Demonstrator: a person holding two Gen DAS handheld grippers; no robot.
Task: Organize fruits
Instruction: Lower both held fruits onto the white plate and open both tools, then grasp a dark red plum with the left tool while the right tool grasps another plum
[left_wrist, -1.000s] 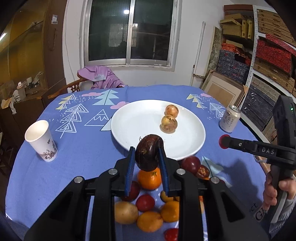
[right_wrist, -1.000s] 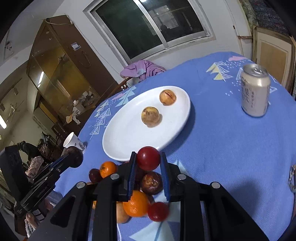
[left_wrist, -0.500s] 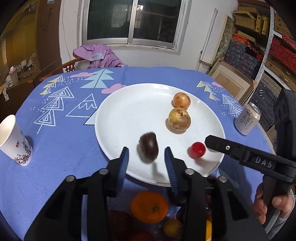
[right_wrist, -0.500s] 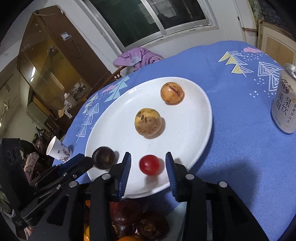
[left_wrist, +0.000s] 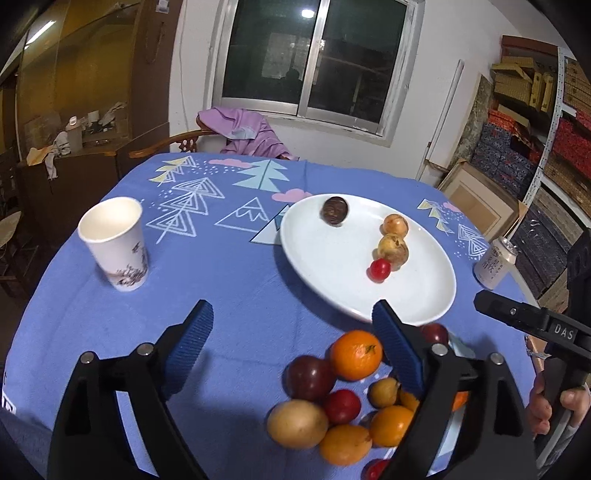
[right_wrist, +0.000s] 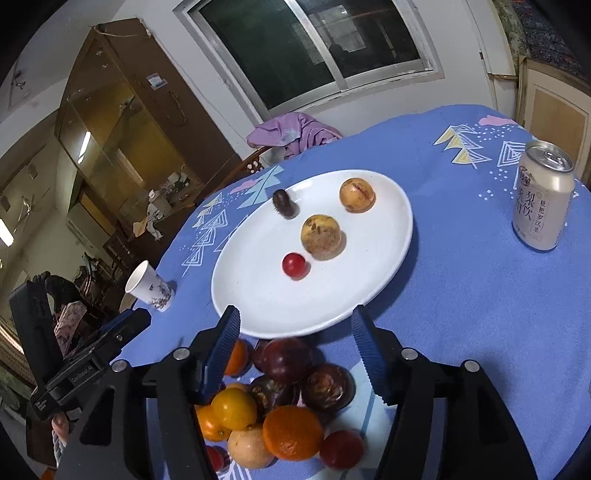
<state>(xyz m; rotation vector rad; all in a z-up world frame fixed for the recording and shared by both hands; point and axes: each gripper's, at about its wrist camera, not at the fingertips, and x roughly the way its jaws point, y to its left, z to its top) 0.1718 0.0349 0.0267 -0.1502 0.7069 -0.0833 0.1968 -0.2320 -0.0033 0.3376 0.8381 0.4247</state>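
Observation:
A white plate (left_wrist: 332, 266) (right_wrist: 258, 295) holds a dark brown fruit (left_wrist: 334, 211) (right_wrist: 283, 202), two yellow-brown fruits (left_wrist: 393, 248) (right_wrist: 321, 233) and a small red fruit (left_wrist: 379, 269) (right_wrist: 294, 264). A pile of oranges, dark plums and red fruits (left_wrist: 347, 391) (right_wrist: 284, 398) lies on the cloth in front of the plate. My left gripper (left_wrist: 293, 334) is open and empty, left of the pile. My right gripper (right_wrist: 295, 338) is open and empty, above the pile at the plate's near rim.
A paper cup (left_wrist: 114, 247) (right_wrist: 147, 288) stands at the left on the blue tablecloth. A drink can (left_wrist: 495, 262) (right_wrist: 543, 195) stands right of the plate. A chair with purple cloth (left_wrist: 243, 129) is behind the table. Stacked boxes fill shelves at the right.
Both grippers let go of their fruits on the plate, opened wide and pulled back toward the pile. The dark fruit rolled to the plate's far edge; the red one rests by a yellow fruit.

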